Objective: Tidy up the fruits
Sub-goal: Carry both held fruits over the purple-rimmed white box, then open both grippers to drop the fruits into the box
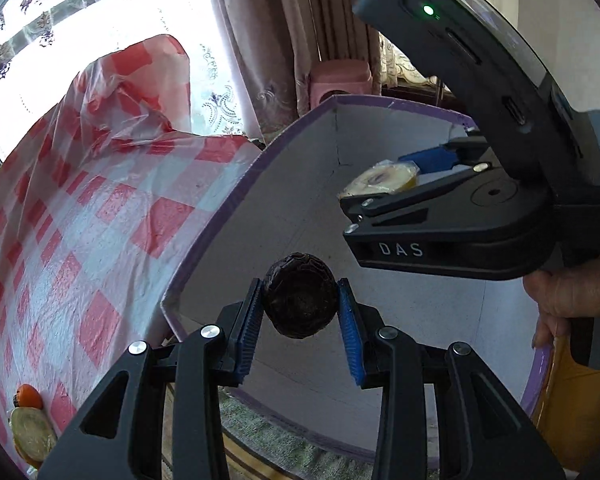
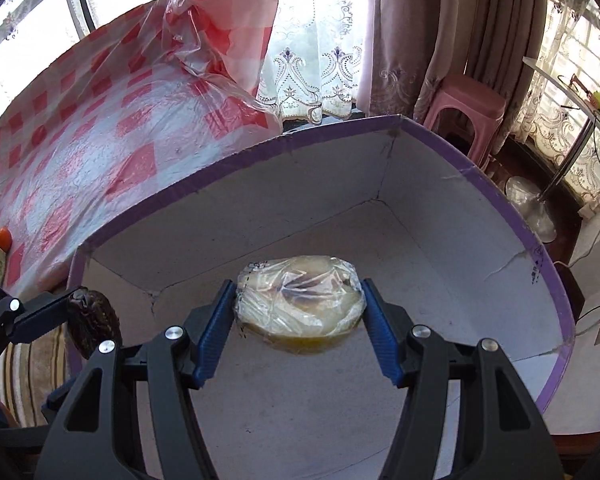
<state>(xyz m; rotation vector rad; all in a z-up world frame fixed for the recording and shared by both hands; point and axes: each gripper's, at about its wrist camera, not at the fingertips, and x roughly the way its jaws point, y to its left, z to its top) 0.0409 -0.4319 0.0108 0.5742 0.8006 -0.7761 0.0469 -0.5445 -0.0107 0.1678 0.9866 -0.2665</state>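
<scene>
My left gripper (image 1: 300,312) pinches a dark fruit (image 1: 300,296), my right gripper (image 2: 300,312) a wrapped fruit (image 2: 300,300) — both held over the box (image 2: 260,220) below, likely for dropping in.

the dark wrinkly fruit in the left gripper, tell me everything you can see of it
The dark fruit is round, near-black brown, with a wrinkled, ridged, dull and dry-looking skin. It is whole and is held in the air, clamped at its two sides between the blue ribbed fingers of the left gripper, over the near edge of the white box with a purple rim. Only the fingers touch it; it does not rest on the box floor.
</scene>
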